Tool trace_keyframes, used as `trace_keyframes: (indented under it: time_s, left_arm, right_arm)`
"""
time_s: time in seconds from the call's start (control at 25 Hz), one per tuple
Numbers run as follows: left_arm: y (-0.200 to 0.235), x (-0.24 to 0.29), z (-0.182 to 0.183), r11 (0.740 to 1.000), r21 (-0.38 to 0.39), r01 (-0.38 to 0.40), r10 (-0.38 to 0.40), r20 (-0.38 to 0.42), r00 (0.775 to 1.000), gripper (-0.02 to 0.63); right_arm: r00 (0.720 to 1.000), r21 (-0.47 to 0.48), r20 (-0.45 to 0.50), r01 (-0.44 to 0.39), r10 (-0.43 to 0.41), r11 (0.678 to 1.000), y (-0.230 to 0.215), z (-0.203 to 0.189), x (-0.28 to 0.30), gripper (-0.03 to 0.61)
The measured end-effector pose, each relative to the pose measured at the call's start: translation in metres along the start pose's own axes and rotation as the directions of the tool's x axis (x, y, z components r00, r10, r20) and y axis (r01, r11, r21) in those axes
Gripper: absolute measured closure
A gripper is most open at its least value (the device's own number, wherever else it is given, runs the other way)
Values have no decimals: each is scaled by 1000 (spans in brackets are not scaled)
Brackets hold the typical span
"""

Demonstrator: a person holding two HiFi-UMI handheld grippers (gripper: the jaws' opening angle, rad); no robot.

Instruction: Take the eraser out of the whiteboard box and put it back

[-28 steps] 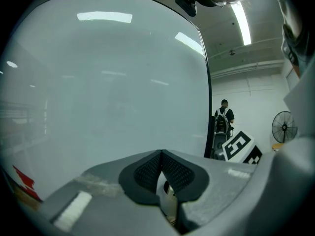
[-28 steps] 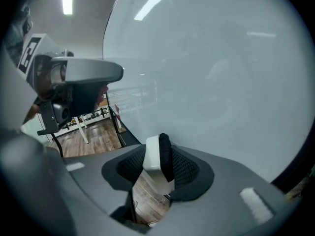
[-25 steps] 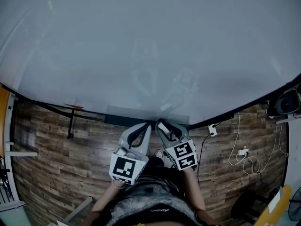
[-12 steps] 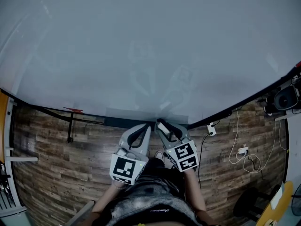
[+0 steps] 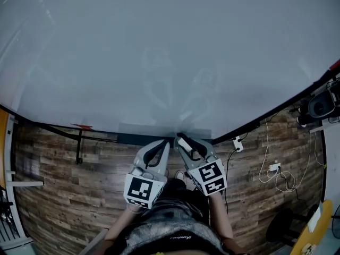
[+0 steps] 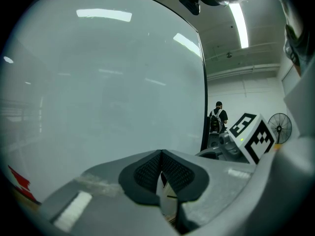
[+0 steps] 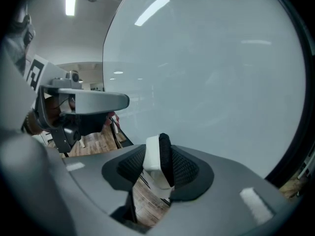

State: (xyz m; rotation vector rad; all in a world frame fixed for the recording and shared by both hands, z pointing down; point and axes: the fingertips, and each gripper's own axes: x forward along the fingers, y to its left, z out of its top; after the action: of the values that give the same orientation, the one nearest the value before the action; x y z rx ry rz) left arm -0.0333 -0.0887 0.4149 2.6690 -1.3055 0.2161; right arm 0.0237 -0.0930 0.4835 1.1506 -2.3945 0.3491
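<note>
The eraser [image 7: 152, 154], a white block with a black felt side, stands upright between the pads of my right gripper [image 7: 158, 165], which is shut on it. In the head view this gripper [image 5: 183, 141] is at the whiteboard's [image 5: 170, 52] lower edge, just over the pale box [image 5: 149, 128] fixed there. The eraser's white end [image 5: 184, 142] shows at its tip. My left gripper [image 5: 162, 145] hangs beside it on the left. Its pads [image 6: 147, 168] are pressed together with nothing between them.
The big whiteboard fills the upper view. Below it is wood-plank floor with the board's stand leg [image 5: 79, 142], a wall plug [image 5: 237, 144] and loose cables [image 5: 276, 174] at the right. A person [image 6: 218, 116] and a fan [image 6: 279, 128] stand far off past the board's edge.
My right gripper has lifted slightly with the eraser in it. The left gripper has stayed in place.
</note>
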Motion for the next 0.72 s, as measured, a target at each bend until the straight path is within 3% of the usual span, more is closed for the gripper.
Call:
trace_keyframes:
  time_s: [0.72]
  left_arm:
    - [-4,2,-3,1000,22,21,-21,-3,1000,614]
  right_arm:
    - [999,-8,37,25,-25,1000,0,27,-26,420]
